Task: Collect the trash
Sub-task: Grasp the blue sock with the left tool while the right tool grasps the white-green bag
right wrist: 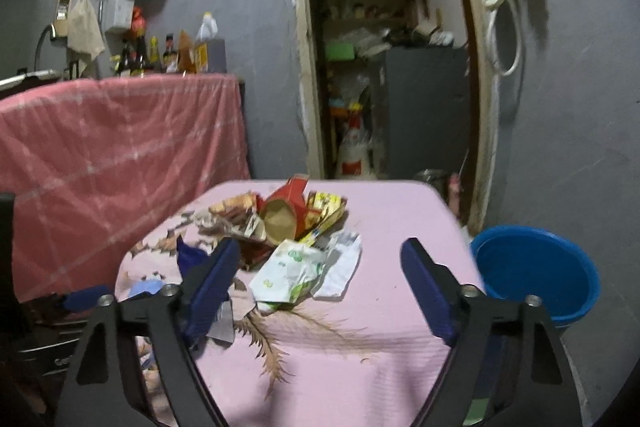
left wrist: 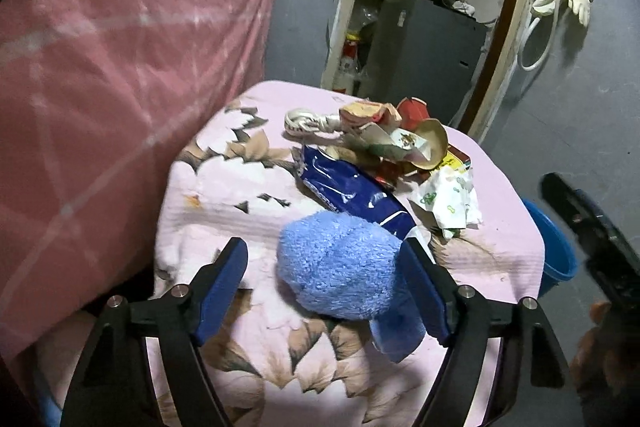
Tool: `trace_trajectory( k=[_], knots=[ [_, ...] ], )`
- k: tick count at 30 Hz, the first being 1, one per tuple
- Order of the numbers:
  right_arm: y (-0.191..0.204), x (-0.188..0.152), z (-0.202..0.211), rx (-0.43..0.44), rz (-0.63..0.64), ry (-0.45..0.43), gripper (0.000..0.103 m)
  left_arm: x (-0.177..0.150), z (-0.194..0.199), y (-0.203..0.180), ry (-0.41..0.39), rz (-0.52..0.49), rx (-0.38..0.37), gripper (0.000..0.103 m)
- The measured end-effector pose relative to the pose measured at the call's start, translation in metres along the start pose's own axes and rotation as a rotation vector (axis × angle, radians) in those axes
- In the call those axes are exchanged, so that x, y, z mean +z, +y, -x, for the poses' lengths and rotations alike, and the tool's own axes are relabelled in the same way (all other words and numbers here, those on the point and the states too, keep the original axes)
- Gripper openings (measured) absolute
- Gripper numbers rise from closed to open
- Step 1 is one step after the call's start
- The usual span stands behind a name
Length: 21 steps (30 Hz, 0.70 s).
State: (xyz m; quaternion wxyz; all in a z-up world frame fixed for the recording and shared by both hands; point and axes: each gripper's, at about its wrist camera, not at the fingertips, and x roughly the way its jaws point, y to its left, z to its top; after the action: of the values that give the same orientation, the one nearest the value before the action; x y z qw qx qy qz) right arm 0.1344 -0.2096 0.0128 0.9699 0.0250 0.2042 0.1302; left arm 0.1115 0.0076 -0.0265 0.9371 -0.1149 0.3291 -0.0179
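A heap of trash (left wrist: 396, 143) lies on a pink flowered tablecloth (left wrist: 224, 187): crumpled wrappers, a red carton, a paper cup, a dark blue foil bag (left wrist: 352, 191) and a white-green wrapper (left wrist: 448, 199). A fluffy light blue cloth (left wrist: 340, 267) lies between the open fingers of my left gripper (left wrist: 324, 287), close to the right finger. In the right wrist view the heap (right wrist: 288, 219) lies ahead, and my right gripper (right wrist: 316, 287) is open and empty above the white-green wrapper (right wrist: 296, 275).
A blue plastic bucket (right wrist: 536, 267) stands on the floor right of the table, also in the left wrist view (left wrist: 556, 251). A counter draped in pink cloth (right wrist: 112, 155) stands to the left. An open doorway (right wrist: 384, 67) lies behind the table.
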Motion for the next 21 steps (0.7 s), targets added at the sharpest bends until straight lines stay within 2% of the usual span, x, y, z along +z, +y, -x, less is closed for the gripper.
trace_trajectory(
  k=[5, 7, 11, 15, 21],
  knots=[
    [0.0, -0.006, -0.024, 0.047, -0.004, 0.099, 0.062, 0.001, -0.01, 0.004, 0.046, 0.035, -0.055, 0.073],
    [-0.002, -0.009, -0.032, 0.064, -0.013, 0.136, 0.061, 0.003, -0.017, 0.005, 0.077, 0.044, -0.091, 0.072],
    [-0.006, -0.008, -0.041, 0.085, -0.026, 0.179, 0.06, 0.008, -0.026, 0.004, 0.12, 0.051, -0.145, 0.061],
    [-0.008, -0.005, -0.053, 0.099, -0.026, 0.224, 0.06, 0.013, -0.021, 0.006, 0.125, 0.035, -0.157, 0.052],
    [-0.005, -0.007, -0.078, 0.147, -0.043, 0.309, 0.053, 0.016, -0.019, 0.01, 0.126, 0.043, -0.166, 0.047]
  ],
)
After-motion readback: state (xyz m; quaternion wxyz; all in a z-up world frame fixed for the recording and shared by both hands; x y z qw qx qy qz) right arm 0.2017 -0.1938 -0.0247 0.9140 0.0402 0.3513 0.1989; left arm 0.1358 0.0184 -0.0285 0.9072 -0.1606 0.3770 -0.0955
